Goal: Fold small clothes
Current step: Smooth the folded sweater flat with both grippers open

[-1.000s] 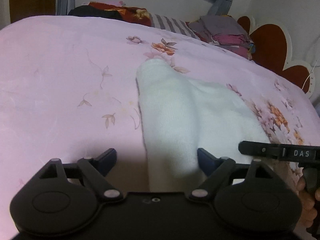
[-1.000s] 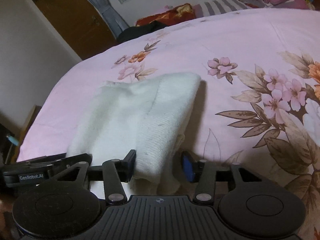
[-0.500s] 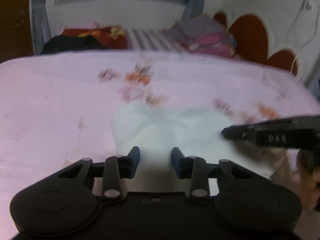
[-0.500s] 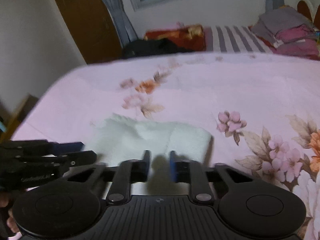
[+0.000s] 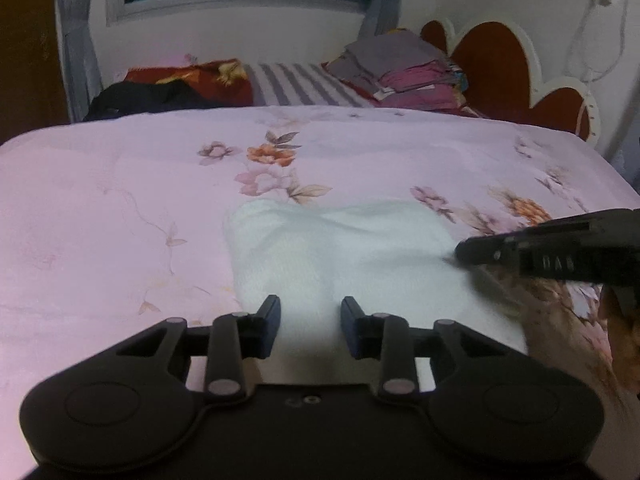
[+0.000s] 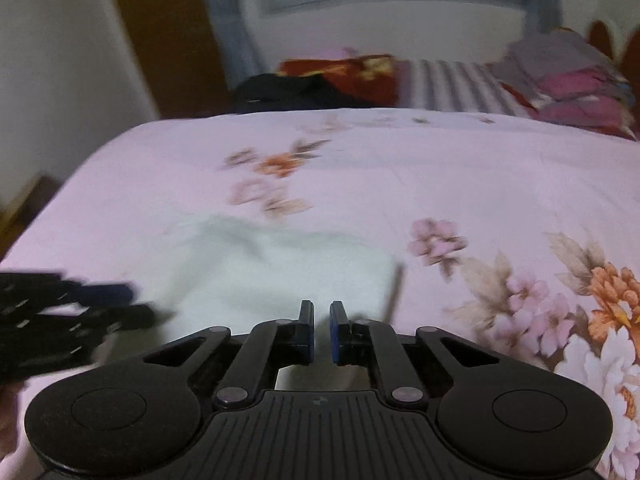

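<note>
A small white fleecy garment [image 5: 340, 256] lies folded on the pink floral bedsheet [image 5: 100, 208]. My left gripper [image 5: 310, 320] hovers over its near edge with the jaws partly open and nothing between them. My right gripper [image 6: 322, 328] is above the garment's near right part [image 6: 288, 276], jaws nearly closed with a thin empty gap. Each gripper shows in the other's view: the right one [image 5: 560, 254] at the garment's right edge, the left one [image 6: 68, 316] blurred at the left.
A stack of folded clothes [image 5: 404, 68] sits at the head of the bed by the red scalloped headboard [image 5: 500, 64]. A dark garment [image 5: 152, 98] and a red patterned pillow [image 5: 192, 76] lie at the far edge. A wooden door [image 6: 160, 28] stands far left.
Both grippers have let go of the garment, risen and pulled back toward me. Their jaws have narrowed, the right almost shut. The garment now lies flat.
</note>
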